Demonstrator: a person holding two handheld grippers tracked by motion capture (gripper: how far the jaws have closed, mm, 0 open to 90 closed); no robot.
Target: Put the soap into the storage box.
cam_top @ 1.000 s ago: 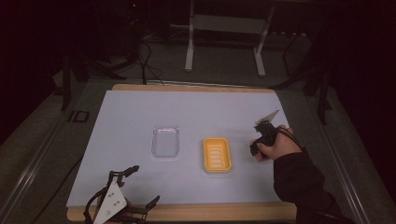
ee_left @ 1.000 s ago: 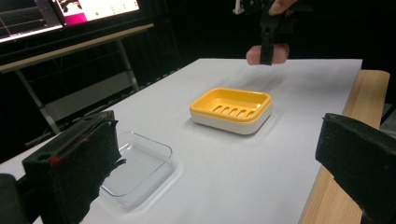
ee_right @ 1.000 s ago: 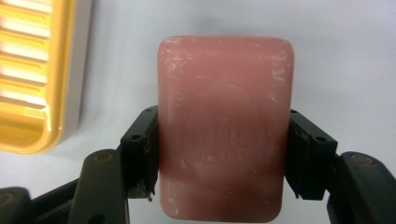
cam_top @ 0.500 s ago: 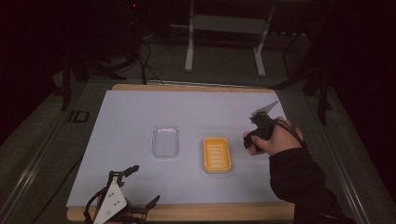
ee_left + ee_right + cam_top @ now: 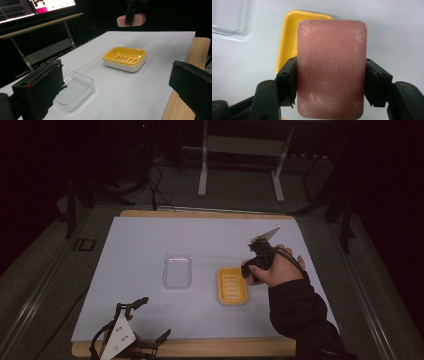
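Moved: right hand (image 5: 272,270) with its right gripper (image 5: 252,270) has drifted from the far right side of the yellow soap dish (image 5: 232,286) in toward it, and now hangs over the dish's right edge.
Table (image 5: 150,240): white sheet on a wooden top, the dish sitting a little right of its middle.
Right gripper, own view: jaws clamped on the two long sides of the pink soap bar (image 5: 331,68), bar held flat and face-on to the camera, the dish partly hidden behind it to the left.
Left gripper (image 5: 131,335): lies near the table's front edge, well left of the dish and closer to the person; its jaws stand wide apart with nothing between them.
Clear tray (image 5: 177,271): just left of the dish, apart from it, empty.
Soap dish: empty, slotted floor visible in the left gripper view (image 5: 125,59).
Soap bar from the left gripper view (image 5: 131,20): held in the air above and beyond the dish, not touching it.
Meaning: the carry looks nearly done; my guess is the bar needs a small shift further over the dish, then a straight lowering before release.
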